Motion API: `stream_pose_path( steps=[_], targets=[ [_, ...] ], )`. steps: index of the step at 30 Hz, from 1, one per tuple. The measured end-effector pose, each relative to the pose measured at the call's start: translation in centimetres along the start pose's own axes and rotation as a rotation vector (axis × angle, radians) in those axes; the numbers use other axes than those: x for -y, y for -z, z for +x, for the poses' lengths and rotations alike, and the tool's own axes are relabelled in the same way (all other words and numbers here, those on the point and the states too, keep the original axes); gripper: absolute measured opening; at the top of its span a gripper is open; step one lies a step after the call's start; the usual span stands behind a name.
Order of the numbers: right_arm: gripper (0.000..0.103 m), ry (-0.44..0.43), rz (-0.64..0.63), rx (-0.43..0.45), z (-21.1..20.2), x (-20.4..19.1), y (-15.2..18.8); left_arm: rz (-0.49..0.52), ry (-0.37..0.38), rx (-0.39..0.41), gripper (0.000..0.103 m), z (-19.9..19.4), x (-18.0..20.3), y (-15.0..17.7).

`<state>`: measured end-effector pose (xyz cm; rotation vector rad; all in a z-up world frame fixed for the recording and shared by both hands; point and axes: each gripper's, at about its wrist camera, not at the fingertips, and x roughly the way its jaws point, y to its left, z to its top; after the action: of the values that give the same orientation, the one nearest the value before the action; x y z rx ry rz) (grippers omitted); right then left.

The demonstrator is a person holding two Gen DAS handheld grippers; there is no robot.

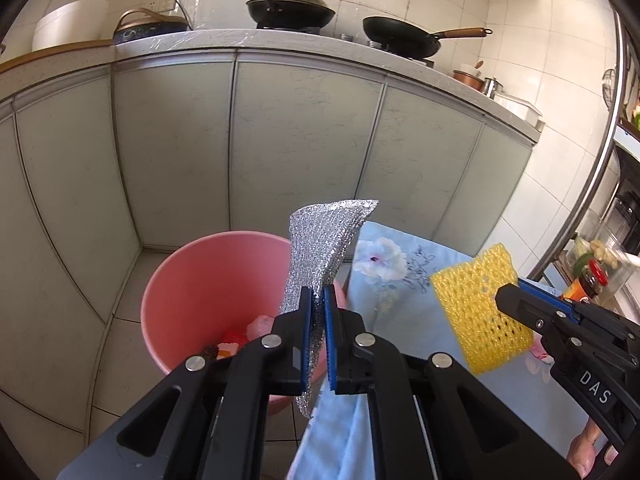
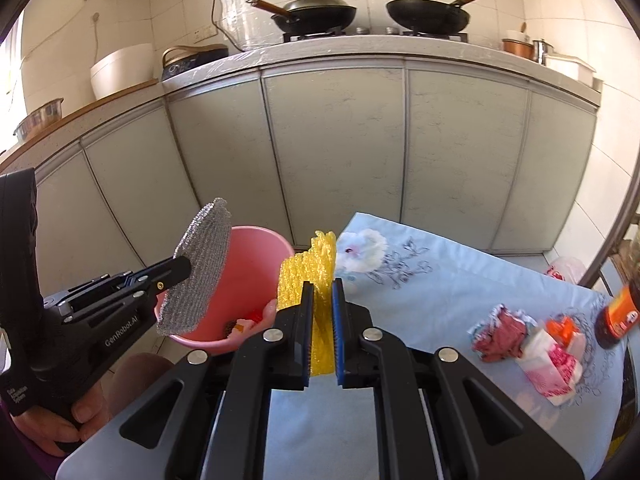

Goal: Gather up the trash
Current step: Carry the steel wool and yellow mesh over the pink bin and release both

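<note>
My left gripper is shut on a silver mesh scouring cloth, held upright over the near rim of the pink bin. In the right wrist view the same cloth hangs over the bin at the left gripper's tip. My right gripper is shut on a yellow foam net, above the table edge just right of the bin. From the left wrist view the net and the right gripper sit to the right. Small scraps lie in the bin's bottom.
A light blue flowered tablecloth covers the table, with crumpled wrappers and a dark sauce bottle at its right. Grey cabinet doors stand behind, with pans on the counter. A hand grips the left handle.
</note>
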<state>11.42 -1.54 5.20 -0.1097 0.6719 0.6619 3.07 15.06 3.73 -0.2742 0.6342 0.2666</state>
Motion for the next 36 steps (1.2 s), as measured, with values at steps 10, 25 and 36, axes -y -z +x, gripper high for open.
stream_pose_path(
  steps=[10,25,36],
  targets=[
    [0.009,-0.055,-0.041,-0.045,5.2,-3.6,-1.5,-0.075,-0.069,-0.044,0.006,3.7,-5.4,0.3],
    [0.009,-0.076,-0.102,-0.188,13.6,-7.2,-0.8,-0.11,-0.143,-0.149,0.006,10.1,-9.8,1.3],
    [0.009,-0.075,-0.104,-0.233,15.6,-7.5,0.3,-0.117,-0.17,-0.172,0.006,11.4,-9.8,1.4]
  ],
)
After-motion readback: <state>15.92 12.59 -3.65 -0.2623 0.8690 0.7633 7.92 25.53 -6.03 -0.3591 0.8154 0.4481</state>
